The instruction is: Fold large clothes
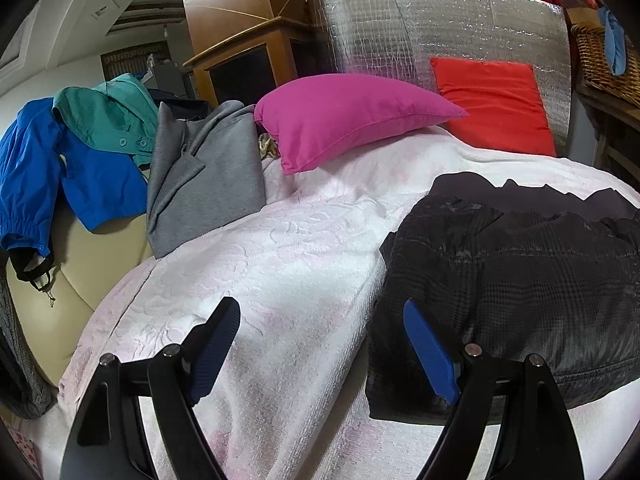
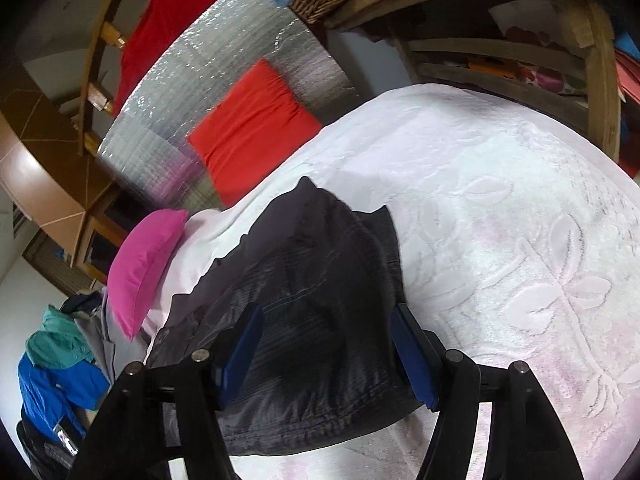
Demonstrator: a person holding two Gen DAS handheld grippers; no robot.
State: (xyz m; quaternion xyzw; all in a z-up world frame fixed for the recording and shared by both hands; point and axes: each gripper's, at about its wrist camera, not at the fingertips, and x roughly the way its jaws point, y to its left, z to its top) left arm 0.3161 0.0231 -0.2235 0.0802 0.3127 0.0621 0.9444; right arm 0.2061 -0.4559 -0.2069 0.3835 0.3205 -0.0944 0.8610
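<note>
A dark checked garment [image 1: 520,280] lies folded into a thick bundle on the white embossed blanket [image 1: 280,240]. My left gripper [image 1: 318,308] is open above the blanket at the bundle's left edge. Its right finger stands just in front of the dark cloth, and nothing is between the pads. In the right wrist view the same dark garment [image 2: 320,260] lies under my right gripper [image 2: 328,312]. That gripper's jaws stand apart over the cloth, with the blue pads [image 2: 412,356] not pressing on it.
A pink pillow [image 1: 340,116] and a red cushion [image 1: 492,100] sit at the back against a silver foil panel [image 1: 420,24]. Grey [image 1: 208,172], teal [image 1: 108,116] and blue [image 1: 80,172] garments hang at the left. A wicker basket [image 1: 600,64] stands at the right.
</note>
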